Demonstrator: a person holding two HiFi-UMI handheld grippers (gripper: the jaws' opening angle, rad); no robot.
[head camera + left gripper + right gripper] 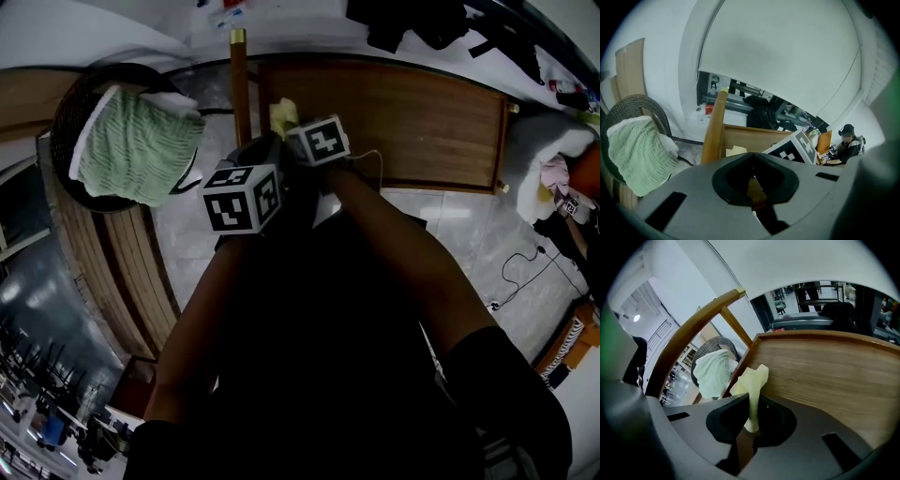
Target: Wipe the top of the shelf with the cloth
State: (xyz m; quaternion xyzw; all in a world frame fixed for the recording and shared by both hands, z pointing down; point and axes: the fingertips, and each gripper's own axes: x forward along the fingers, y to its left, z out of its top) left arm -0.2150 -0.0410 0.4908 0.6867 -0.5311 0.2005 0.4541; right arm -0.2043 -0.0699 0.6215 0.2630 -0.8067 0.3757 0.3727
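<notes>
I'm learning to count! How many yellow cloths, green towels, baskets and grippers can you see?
Yellow cloth: 1
Green towel: 1
Basket: 1
Grippers: 2, the left gripper and the right gripper
Total: 5

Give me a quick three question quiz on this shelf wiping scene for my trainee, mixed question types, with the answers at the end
1. Fill in the blank: the green ribbed towel lies draped in a dark woven ____.
2. Multiple choice: what do the right tongs pinch? A, the green towel. B, a pale yellow cloth. C, nothing.
3. True or false: the left tongs are shut with nothing between them.

Key
1. basket
2. B
3. True
</notes>
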